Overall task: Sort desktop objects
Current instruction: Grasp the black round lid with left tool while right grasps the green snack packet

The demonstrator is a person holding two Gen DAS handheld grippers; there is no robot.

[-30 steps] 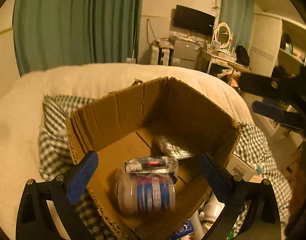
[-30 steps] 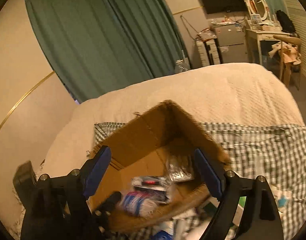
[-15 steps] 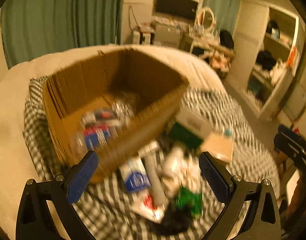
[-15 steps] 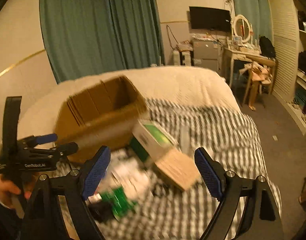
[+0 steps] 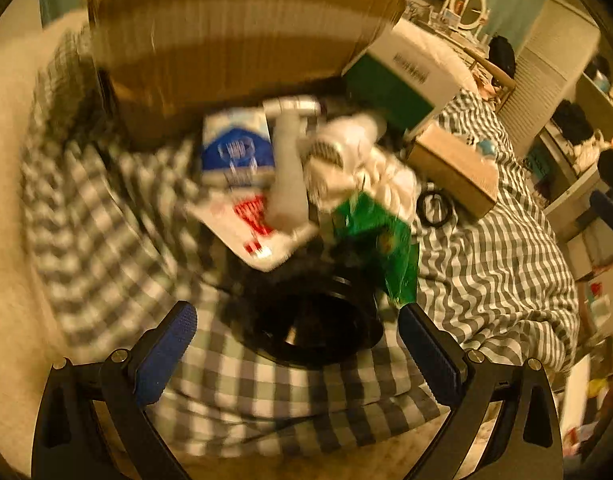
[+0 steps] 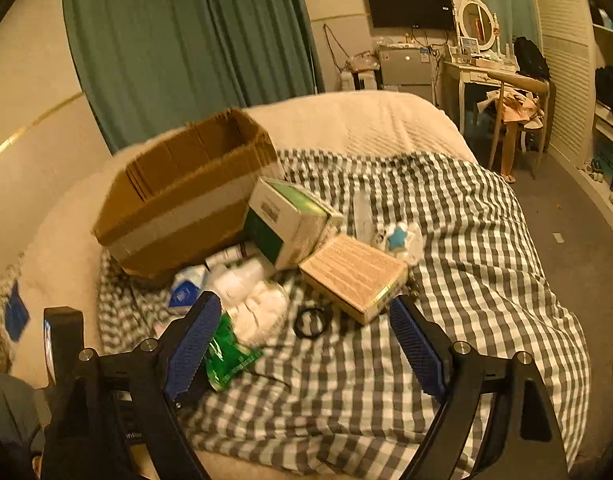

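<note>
1. Left gripper hangs over the checked cloth with its two blue pads spread wide and nothing held between them.
2. Right under it sits a round black thing; the picture is too blurry to tell what it is.
3. Right gripper is spread wide too and holds nothing.
4. A small black ring lies on the cloth between the right gripper's fingers.
5. A green packet lies just beside the black ring, partly behind one blue pad.
6. White puffy things touch the green packet.
7. A blue and white packet lies near the green packet, close to the cardboard box.
8. The cardboard box stands open on the cloth, behind the green packet.
9. A white and green box leans against the cardboard box, behind the green packet.
10. A flat tan box lies beside the black ring, touching the white and green box.
11. A white thing with a blue star lies just behind the tan box.
</note>
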